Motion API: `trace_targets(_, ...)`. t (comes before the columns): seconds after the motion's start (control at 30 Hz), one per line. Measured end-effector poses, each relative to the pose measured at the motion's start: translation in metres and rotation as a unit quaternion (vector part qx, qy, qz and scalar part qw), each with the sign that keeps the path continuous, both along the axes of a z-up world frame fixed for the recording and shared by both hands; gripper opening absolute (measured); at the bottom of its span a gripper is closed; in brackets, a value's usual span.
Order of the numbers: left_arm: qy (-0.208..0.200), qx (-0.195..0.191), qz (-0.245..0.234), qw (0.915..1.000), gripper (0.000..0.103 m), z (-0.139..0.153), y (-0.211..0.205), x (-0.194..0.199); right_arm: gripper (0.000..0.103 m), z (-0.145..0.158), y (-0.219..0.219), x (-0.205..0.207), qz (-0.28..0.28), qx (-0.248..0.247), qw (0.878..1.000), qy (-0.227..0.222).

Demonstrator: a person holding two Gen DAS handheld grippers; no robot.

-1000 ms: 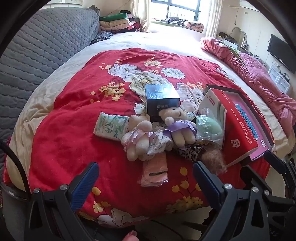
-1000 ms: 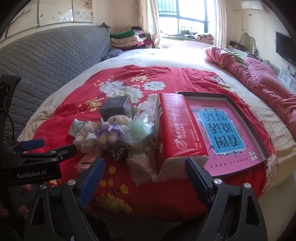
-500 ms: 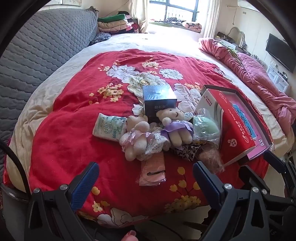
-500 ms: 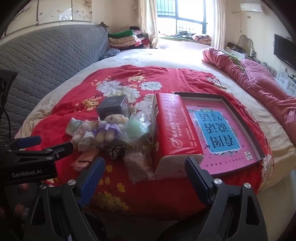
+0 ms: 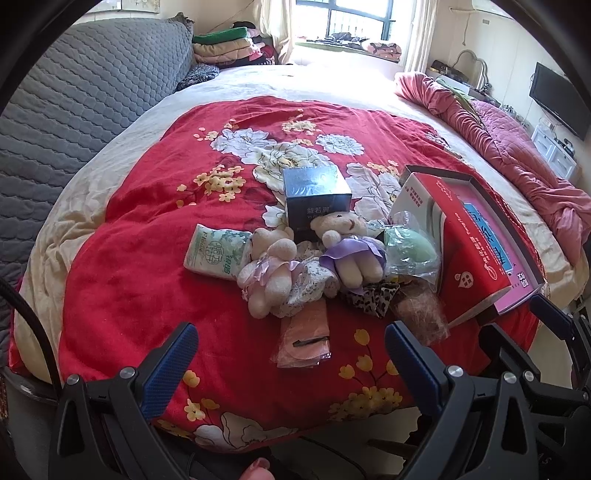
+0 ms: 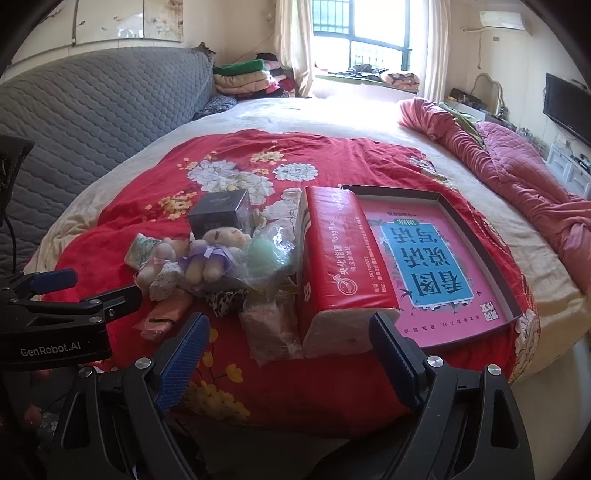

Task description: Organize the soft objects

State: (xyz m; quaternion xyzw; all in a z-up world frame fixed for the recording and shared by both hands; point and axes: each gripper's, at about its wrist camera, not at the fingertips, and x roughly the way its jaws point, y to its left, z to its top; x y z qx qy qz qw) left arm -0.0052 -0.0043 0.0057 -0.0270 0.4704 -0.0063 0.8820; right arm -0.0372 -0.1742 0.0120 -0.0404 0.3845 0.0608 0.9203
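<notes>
Plush bears (image 5: 314, 258) lie heaped mid-quilt (image 5: 129, 258) beside the red pack (image 6: 332, 258), untouched. Since a second ago only the view has pulled back slightly; left gripper (image 5: 288, 365) and right gripper (image 6: 288, 350) gape empty, so sorting hasn't begun.

**Right wrist view.** The right gripper (image 6: 288, 321) swings slightly rightward and tips upward. As a result, the red plastic-wrapped tissue pack (image 6: 332, 258), the pink book with a blue title panel (image 6: 424, 258) and the cream plush bear in a purple dress (image 6: 212, 254) all sit a little further left than a second ago. More of the pale wall panels shows above the grey quilted headboard (image 6: 92, 103). The left gripper (image 6: 92, 290) now lies closer to the left margin.

**Left wrist view.** The change is slighter. The dark blue cardboard box (image 5: 317, 199) and the plush bear drift a touch left and down, and a wider strip of the barred window (image 5: 354, 18) appears.
</notes>
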Motion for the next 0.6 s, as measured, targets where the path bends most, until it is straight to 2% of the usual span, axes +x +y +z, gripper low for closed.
trace_targets(0.6,0.001,0.001,-0.007,1.0000,0.102,-0.0007,-0.0019,-0.0004,0.089,0.0009,-0.0001,-0.0004,-0.004,-0.006,1.000,-0.004)
